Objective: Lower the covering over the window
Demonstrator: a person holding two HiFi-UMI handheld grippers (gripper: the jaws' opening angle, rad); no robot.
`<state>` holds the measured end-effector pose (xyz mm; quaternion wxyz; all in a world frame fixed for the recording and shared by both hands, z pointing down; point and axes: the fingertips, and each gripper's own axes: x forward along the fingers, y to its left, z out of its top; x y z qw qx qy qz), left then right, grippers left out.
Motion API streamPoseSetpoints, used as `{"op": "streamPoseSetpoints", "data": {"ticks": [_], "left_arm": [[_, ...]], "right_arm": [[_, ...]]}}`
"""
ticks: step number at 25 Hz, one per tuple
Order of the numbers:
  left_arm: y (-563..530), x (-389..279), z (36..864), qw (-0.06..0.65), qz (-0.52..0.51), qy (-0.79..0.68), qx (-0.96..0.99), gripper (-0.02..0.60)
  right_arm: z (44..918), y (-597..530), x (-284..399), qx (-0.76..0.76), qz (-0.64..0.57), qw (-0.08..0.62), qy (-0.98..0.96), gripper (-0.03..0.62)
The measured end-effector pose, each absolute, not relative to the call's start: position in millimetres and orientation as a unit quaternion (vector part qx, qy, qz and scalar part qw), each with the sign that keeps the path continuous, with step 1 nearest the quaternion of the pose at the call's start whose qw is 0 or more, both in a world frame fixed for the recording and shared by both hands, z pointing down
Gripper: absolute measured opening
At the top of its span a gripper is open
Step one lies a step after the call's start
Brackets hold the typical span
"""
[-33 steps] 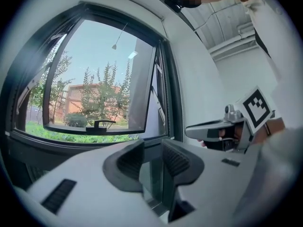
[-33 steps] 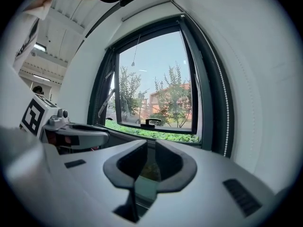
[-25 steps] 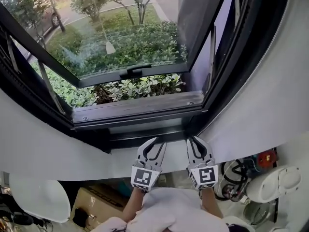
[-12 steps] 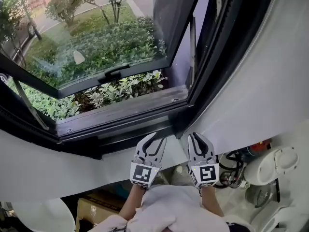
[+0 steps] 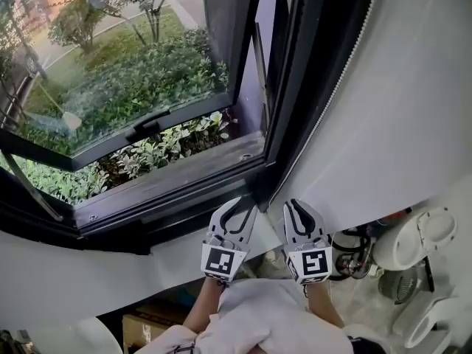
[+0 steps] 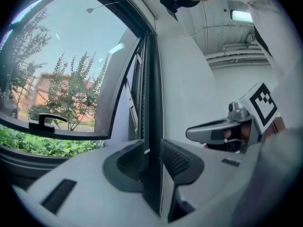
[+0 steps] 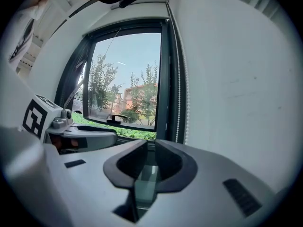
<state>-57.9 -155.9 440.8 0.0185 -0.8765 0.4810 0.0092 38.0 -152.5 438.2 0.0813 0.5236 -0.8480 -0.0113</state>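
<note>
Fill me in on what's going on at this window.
A person stands at an open window with a tool in each hand. The left hand-held gripper and the right hand-held gripper sit side by side just short of the sill, both with jaws apart and nothing between them. No covering hangs over the window yet, and the bead chain on its right side is untouched.

No word, number or brand can be read anywhere in view. The only print is the black-and-white left marker [image 5: 220, 261] on the left claw's [image 5: 242, 206] cube and the right marker [image 5: 314, 264] on the right claw's [image 5: 293, 205] cube, square patterns rather than letters.
</note>
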Motion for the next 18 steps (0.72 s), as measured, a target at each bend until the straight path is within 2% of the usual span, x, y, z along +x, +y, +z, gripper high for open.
{"op": "streamPoseSetpoints", "data": {"ticks": [18], "left_arm": [[-195.5,4.9,443.5,0.021,-0.012,0.421,-0.907,0.118]], "right_arm": [[443.6,-163.9,59.6,0.558,0.004,0.082,-0.826,0.049]]}}
